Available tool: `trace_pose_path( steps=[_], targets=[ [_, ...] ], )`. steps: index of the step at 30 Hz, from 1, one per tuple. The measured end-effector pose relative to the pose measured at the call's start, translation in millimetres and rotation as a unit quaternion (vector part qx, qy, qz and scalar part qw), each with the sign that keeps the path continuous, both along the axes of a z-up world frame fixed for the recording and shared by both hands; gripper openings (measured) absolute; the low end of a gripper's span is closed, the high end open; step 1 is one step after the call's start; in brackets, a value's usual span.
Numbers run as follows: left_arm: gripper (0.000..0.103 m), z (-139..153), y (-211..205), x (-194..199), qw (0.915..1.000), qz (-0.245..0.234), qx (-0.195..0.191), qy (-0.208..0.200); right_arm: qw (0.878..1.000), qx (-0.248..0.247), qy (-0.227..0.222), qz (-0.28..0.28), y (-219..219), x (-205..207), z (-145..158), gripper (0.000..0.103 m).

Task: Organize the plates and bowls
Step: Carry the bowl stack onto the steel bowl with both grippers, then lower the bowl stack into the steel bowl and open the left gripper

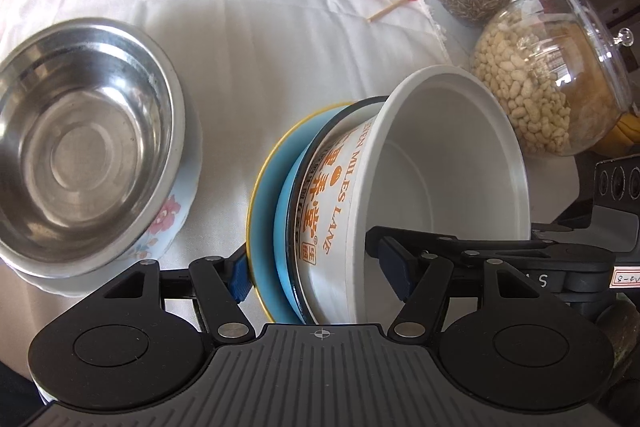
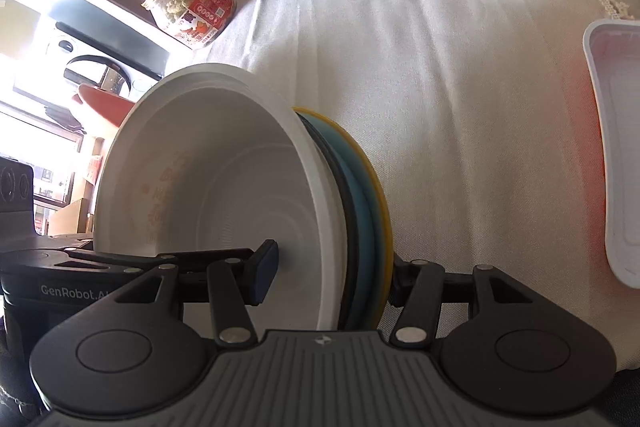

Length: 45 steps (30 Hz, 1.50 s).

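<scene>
While each tool [image 1: 320,275] [image 2: 332,277] clamps the stack's rim, white bowl [image 1: 452,163] on blue plate [image 1: 266,211], hold both level when lifting.

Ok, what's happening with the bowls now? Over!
Left gripper and right gripper both clamp tilted stack: white paper bowl, blue yellow-rimmed plate. Steel bowl alongside, apart.

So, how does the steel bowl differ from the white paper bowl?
The steel bowl is shiny bare metal; the paper bowl is matte white with orange print outside. The steel bowl sits upright, nested in a flowered bowl on the cloth; the paper bowl is tipped on its side, stacked on a blue plate. Nothing grips the steel bowl; the left gripper and right gripper both clamp the paper bowl's stack. Both are empty.
</scene>
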<state>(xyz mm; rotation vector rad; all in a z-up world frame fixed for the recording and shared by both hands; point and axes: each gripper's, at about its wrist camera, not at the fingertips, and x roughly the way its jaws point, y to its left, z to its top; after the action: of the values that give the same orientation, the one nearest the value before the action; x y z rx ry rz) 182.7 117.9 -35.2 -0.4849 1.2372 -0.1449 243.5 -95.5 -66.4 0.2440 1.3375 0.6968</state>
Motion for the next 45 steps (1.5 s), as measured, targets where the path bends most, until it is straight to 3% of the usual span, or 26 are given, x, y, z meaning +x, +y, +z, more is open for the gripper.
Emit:
trace_pose_path(
  steps=[5,10,16,20,27,32,39,45],
  targets=[
    [0.068,36.7,30.4,-5.7,0.9986,0.008,0.012,-0.051,0.999,0.006,-0.049,0.005,22.3,3.2,39.0,0.054],
    [0.068,54.0,89.0,-26.0,0.9958,0.045,0.027,-0.074,0.996,0.017,-0.070,0.043,81.1,9.4,63.2,0.054],
    [0.068,37.8,155.0,-46.0,0.9916,0.114,0.025,-0.056,0.992,0.014,-0.056,0.114,177.4,13.8,52.9,0.054],
    [0.068,14.3,177.5,-43.4,0.9910,0.129,0.010,-0.034,0.992,0.005,-0.023,0.126,205.2,19.8,31.0,0.055],
    [0.064,-11.6,177.1,-35.0,0.9941,0.108,-0.007,-0.008,0.993,-0.023,0.004,0.117,207.5,21.2,0.4,0.056],
    [0.053,-17.1,185.6,-38.9,0.9932,0.115,-0.013,0.002,0.994,-0.023,-0.009,0.104,204.9,23.5,-0.8,0.057],
    [0.050,-11.0,192.6,-39.1,0.9917,0.127,-0.015,-0.003,0.995,-0.019,-0.002,0.096,195.1,24.1,2.0,0.056],
    [0.050,-4.0,195.9,-41.6,0.9905,0.137,-0.011,-0.007,0.996,-0.023,-0.028,0.083,191.3,22.8,15.7,0.056]
  ],
)
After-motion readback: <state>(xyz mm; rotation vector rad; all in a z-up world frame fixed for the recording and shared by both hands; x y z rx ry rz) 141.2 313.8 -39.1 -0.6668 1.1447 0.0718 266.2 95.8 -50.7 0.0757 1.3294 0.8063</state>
